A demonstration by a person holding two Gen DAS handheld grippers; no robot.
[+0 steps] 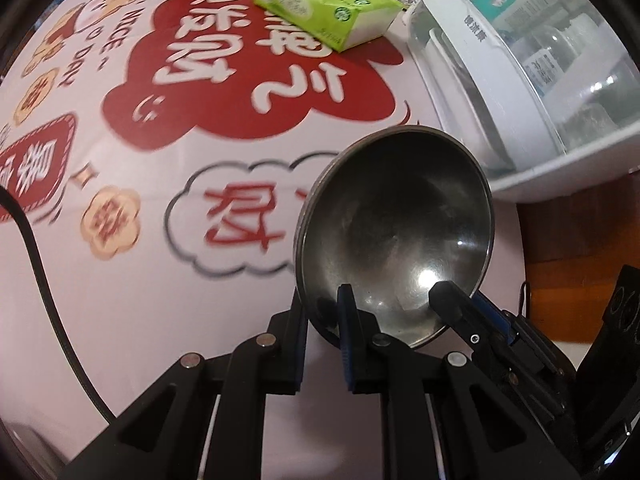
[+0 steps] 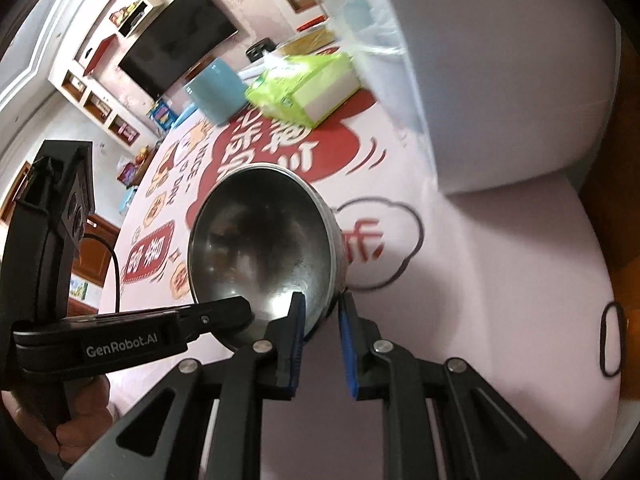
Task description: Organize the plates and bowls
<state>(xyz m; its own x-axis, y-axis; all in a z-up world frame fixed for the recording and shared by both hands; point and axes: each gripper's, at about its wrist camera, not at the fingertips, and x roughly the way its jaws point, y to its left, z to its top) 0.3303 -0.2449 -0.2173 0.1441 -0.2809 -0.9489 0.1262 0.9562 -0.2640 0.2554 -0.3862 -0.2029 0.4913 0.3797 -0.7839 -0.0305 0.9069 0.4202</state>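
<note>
A steel bowl is held tilted above the pink printed tablecloth. My left gripper is shut on its near rim, one finger inside the bowl and one outside. In the right wrist view the same bowl is gripped at its rim by my right gripper, jaws close around the wall. The other gripper's finger reaches onto the bowl from the left there, and the right gripper's finger shows inside the bowl in the left wrist view.
A white dish cabinet with a clear cover stands at the right, holding glassware. A green tissue pack and a blue cup sit at the far side. A black cable runs at the left. A black hair tie lies on the cloth.
</note>
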